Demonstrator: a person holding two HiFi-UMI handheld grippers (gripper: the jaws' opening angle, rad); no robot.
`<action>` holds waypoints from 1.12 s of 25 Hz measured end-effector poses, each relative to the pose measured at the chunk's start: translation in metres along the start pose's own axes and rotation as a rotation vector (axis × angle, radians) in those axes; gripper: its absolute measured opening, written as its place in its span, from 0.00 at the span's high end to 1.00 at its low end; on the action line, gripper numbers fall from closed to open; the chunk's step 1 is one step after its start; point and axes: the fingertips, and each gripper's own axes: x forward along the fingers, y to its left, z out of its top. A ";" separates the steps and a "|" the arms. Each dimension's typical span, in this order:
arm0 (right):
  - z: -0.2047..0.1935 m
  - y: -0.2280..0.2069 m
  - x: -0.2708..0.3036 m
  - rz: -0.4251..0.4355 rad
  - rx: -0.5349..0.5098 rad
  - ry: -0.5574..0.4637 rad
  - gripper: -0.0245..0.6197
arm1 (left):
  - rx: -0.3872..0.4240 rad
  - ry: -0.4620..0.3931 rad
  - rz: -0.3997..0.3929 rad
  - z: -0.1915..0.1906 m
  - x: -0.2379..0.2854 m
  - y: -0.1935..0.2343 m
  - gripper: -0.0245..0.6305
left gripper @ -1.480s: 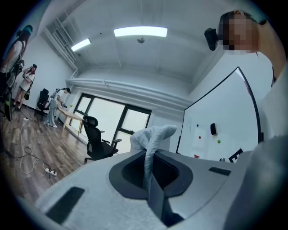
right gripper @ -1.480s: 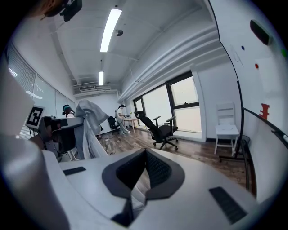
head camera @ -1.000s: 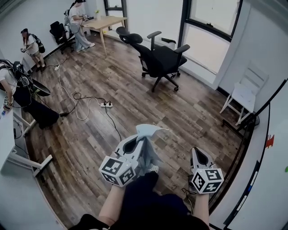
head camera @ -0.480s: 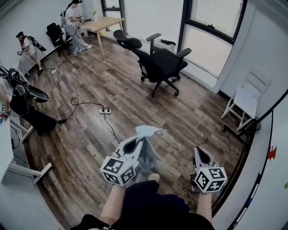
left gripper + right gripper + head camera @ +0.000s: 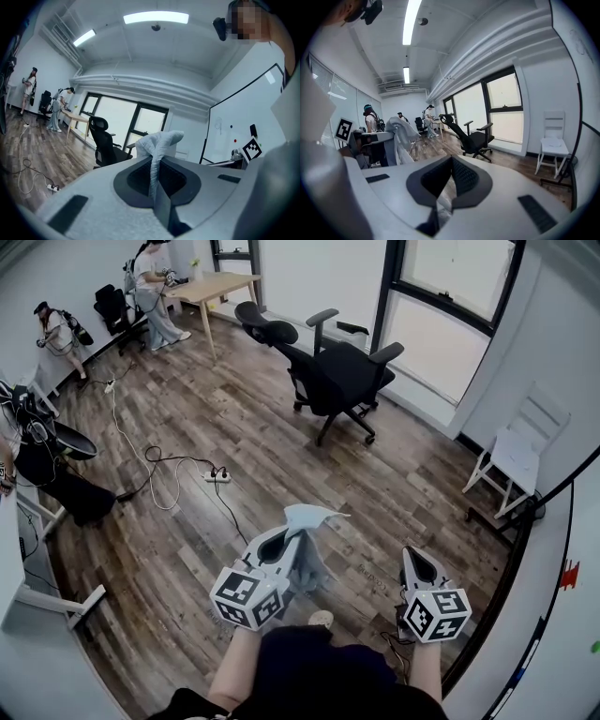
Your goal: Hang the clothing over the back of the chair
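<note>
1. A wood-plank floor fills the frame, with windows along the upper right wall.
2. The clothing, a pale grey garment, sits just below centre. It is bunched above the jaws and hangs beneath them, clear of the floor and not yet on any chair back.
3. The left gripper is clenched on a fold of it.
4. The right gripper, at lower right, has its jaws pressed together, and the head view shows nothing hanging from it.
5. The black office chair stands at upper centre, well apart from the garment, its back towards the upper left. A white chair stands at the right edge.
6. Over the last second the power strip has slid slightly down the frame and a shoe has appeared at bottom centre. Both grippers keep their pose. I read this as the person walking the garment towards the chair, so draping has not begun.
</note>
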 end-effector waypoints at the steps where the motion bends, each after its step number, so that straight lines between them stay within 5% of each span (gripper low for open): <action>1: 0.002 0.000 0.004 -0.001 -0.013 0.002 0.96 | 0.000 0.002 -0.001 0.000 0.003 0.003 0.94; 28: 0.017 -0.015 0.078 0.073 -0.011 0.051 0.96 | -0.021 0.008 0.028 0.013 0.062 0.043 0.94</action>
